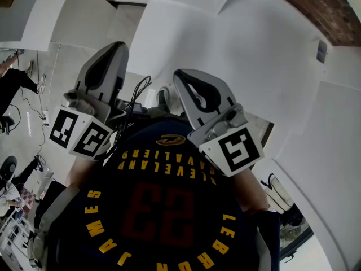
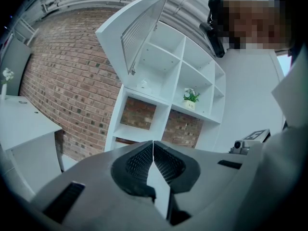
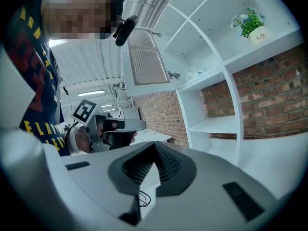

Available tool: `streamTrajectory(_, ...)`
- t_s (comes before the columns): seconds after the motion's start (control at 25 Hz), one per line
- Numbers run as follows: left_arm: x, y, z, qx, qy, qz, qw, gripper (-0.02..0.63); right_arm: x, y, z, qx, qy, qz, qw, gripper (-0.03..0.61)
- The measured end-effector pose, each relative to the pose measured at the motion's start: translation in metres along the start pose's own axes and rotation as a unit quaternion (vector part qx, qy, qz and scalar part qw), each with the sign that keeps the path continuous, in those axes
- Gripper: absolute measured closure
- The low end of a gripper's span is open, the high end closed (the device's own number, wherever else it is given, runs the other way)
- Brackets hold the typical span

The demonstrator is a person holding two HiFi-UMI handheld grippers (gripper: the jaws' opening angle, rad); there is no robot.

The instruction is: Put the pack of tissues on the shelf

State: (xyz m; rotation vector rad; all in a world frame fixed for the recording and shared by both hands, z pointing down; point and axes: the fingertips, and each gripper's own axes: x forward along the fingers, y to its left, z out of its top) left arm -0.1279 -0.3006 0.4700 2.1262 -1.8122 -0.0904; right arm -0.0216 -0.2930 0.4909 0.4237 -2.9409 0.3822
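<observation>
A small white lump (image 3: 195,73) is seen in a compartment of the boxy white shelf (image 3: 232,100); whether it is the pack of tissues cannot be told. The shelf is backed by rough red brick (image 3: 269,100). The ribbed black pads of the left gripper (image 2: 153,142) and the right gripper (image 3: 155,144) are pressed together, with nothing held.
</observation>
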Motion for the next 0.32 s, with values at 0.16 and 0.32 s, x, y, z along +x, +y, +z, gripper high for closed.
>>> streamTrajectory(0.16,0.0004,0.0009,-0.0009,0.0,-0.002,0.004,1.0,0.604,-0.0017,-0.0043,-0.0017,0.005,-0.001,-0.005,1.0,0.588)
streamTrajectory(0.32,0.003,0.0011,-0.0021,0.001,-0.002,0.004,1.0,0.604,-0.0027,-0.007,-0.0026,0.003,-0.001,-0.006,1.0,0.588)
